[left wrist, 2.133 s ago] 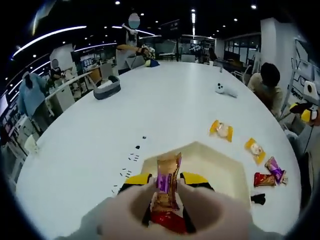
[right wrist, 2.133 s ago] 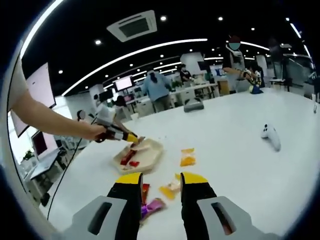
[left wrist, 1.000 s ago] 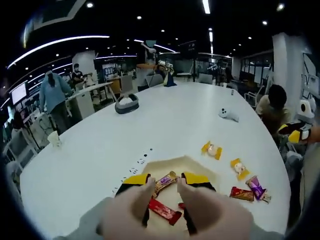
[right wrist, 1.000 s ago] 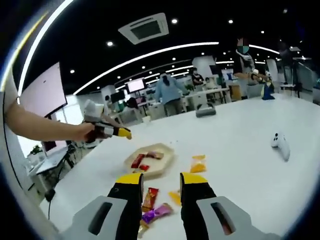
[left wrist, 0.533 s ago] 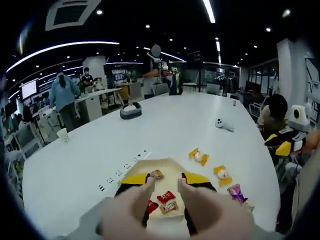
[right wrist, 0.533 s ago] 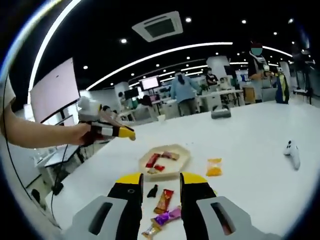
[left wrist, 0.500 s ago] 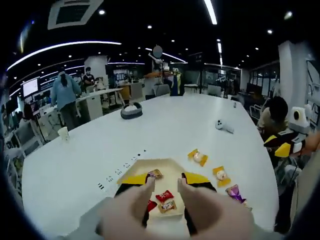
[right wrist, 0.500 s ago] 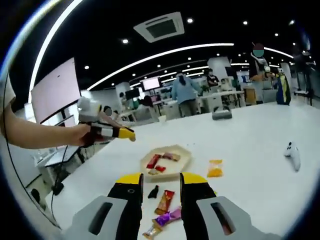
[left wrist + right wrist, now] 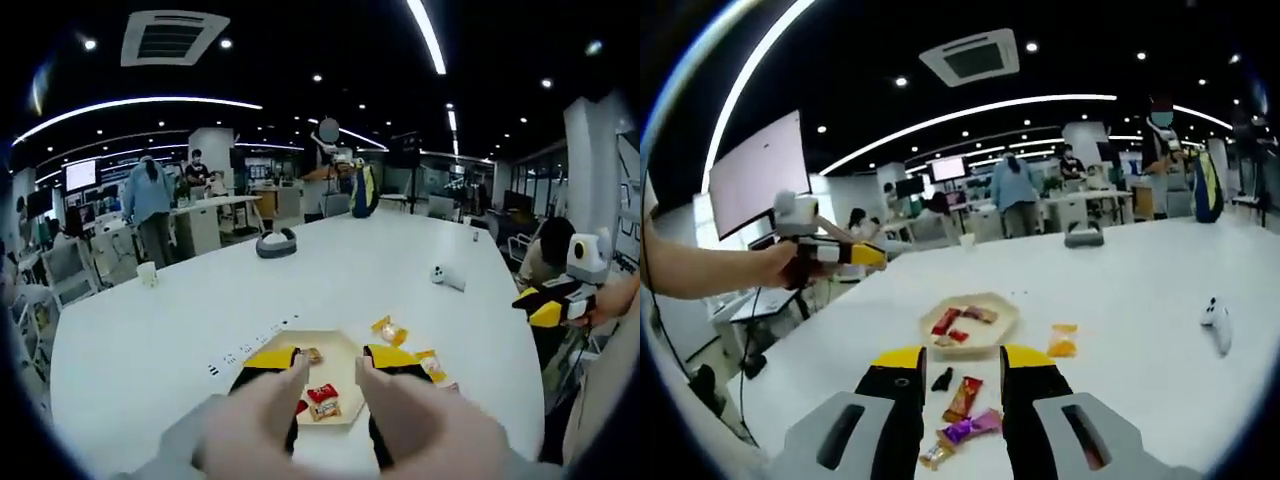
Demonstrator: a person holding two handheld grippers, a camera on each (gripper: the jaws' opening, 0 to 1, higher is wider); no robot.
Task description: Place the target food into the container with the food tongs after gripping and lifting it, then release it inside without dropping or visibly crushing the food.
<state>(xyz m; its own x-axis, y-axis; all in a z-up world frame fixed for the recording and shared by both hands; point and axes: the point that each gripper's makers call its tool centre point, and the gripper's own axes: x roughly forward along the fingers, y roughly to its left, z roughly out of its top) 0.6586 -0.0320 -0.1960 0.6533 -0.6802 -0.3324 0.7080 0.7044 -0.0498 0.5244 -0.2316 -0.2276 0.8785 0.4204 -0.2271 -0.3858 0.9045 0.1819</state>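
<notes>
While three wrapped snacks (image 9: 962, 322) already lie in the tray (image 9: 1002, 327), both the left gripper (image 9: 328, 362) and right gripper (image 9: 962, 363) gape empty; loose candies (image 9: 964, 415) on the near table (image 9: 1140, 330) remain to move.

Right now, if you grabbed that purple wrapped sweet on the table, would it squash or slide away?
The purple wrapped sweet lies flat on the white table between the right gripper jaws, so it probably won't roll. Its glossy wrapper looks slippery, and the crimped ends are likely floppy. It seems small and light, so a push may simply slide it.
</notes>
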